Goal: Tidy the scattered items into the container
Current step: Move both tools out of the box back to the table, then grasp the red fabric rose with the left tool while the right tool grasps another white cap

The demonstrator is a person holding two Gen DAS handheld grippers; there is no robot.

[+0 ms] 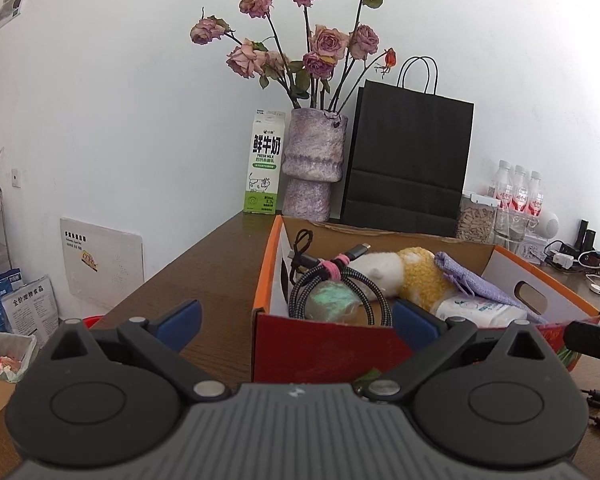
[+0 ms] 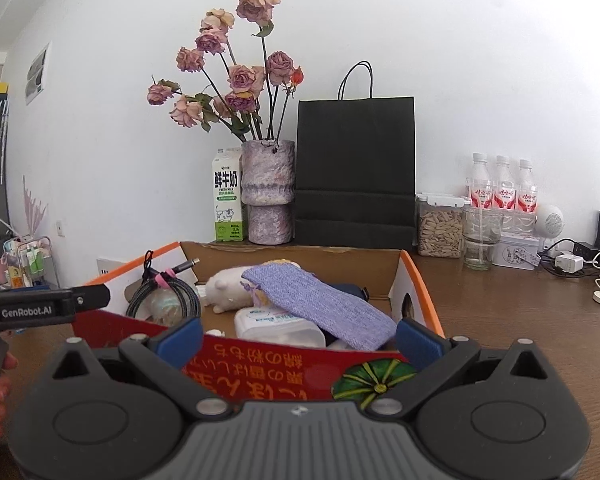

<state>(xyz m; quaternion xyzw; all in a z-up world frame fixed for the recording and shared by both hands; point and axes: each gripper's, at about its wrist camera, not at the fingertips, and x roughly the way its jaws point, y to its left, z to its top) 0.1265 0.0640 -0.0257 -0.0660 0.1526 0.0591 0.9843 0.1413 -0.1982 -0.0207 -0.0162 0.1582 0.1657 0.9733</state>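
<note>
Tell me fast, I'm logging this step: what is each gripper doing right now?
Left gripper: open, holding nothing, in front of the box.
Right gripper: open, holding nothing, also facing the box.

The left gripper (image 1: pixel 296 316) and right gripper (image 2: pixel 300 334) look alike: black linkage arms, blue ribbed fingertips (image 2: pixel 180 338), silver pivot screws, two round black discs flanking a grey ribbed housing. One side bar reads "GenRobot.AI".
</note>
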